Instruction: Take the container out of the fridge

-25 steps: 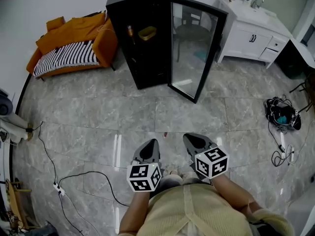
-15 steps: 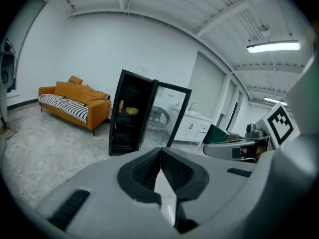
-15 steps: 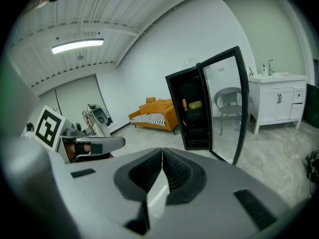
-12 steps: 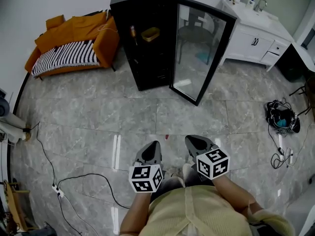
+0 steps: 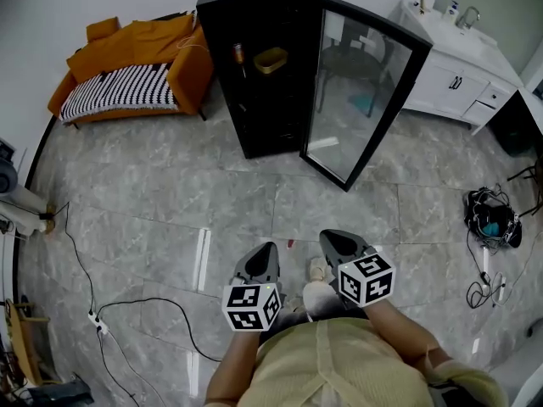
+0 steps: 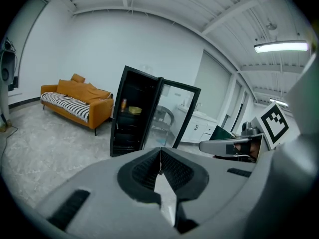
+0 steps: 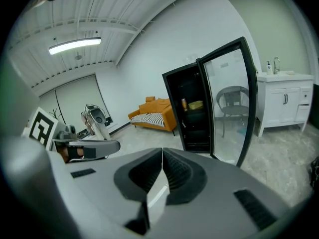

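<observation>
Well, the small yellow container (image 5: 271, 59) sits on an upper shelf of the open black glass-door fridge (image 5: 246, 108), well ahead across the floor. My left hand-held gripper (image 5: 260, 257) and right hand-held gripper (image 5: 338, 246) are pressed together, empty; I judge the left lines up better.

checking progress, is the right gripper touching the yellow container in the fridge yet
Apart. The head view shows the right gripper low by the person, with floor between it and the fridge, where the yellow container sits on a shelf.
</observation>
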Demonstrator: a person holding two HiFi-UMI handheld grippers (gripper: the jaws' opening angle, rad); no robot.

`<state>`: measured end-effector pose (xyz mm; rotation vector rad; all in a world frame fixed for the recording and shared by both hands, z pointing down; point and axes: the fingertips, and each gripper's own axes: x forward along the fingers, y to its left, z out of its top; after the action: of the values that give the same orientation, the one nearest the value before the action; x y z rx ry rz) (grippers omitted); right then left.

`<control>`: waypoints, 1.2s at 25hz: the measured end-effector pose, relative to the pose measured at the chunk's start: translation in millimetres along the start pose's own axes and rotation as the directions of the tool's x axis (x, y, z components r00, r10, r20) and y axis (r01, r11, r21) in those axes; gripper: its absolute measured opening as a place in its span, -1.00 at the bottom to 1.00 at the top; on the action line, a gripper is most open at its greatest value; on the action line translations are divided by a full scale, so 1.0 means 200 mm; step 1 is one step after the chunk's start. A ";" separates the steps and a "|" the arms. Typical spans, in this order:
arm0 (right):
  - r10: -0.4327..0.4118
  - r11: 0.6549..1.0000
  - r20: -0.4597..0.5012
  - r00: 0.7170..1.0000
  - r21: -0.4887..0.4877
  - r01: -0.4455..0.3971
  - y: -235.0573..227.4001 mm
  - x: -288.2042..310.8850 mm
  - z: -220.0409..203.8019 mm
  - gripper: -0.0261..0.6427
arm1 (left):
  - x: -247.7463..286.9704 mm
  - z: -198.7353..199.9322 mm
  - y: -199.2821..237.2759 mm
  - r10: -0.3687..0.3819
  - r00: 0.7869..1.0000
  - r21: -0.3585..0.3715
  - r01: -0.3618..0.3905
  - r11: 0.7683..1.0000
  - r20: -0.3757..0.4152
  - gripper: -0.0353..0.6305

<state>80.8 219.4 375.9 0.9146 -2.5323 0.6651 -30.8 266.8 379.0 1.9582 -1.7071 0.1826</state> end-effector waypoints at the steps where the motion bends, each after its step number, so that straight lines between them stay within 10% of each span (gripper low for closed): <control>1: 0.006 1.000 -0.003 1.000 -0.004 -0.006 -0.02 0.03 0.02 -0.83 | 0.03 0.02 0.01 0.002 1.000 0.000 -0.002 1.000 0.000 -0.82; 30: 0.143 0.989 -0.045 0.989 -0.034 -0.144 -0.50 0.43 0.42 -0.83 | 0.66 0.37 0.01 0.098 0.995 0.015 -0.098 0.995 -0.017 -0.82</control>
<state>71.9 63.7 378.8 0.7032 -2.5815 0.6698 -25.5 116.0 374.3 1.8786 -1.7958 0.2479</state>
